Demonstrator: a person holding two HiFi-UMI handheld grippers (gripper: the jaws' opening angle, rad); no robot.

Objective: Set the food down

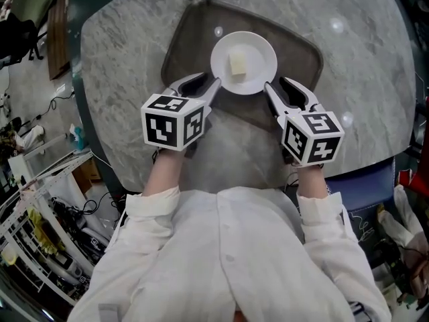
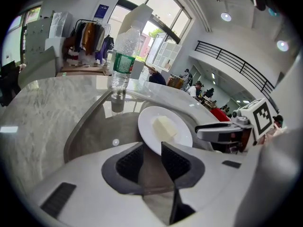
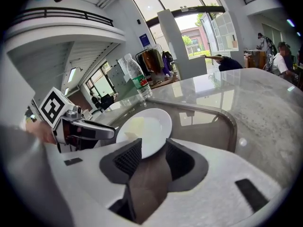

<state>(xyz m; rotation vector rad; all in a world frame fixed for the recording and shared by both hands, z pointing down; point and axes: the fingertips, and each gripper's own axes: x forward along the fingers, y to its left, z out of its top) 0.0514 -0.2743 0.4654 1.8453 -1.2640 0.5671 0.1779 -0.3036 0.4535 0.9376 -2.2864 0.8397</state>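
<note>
Food (image 1: pixel 237 64), one block, one plate (image 1: pixel 259 48), left gripper (image 1: pixel 208 83), right gripper (image 1: pixel 276 86) clamping rim

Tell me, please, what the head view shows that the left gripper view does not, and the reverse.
Only the head view: the person's white shirt and the marker cube on the left claw. Only the left gripper view: a clothes rack, windows and a balcony railing. Both: the white plate with a pale food block, its rim in the left and right claw, over the tray on the table.
</note>
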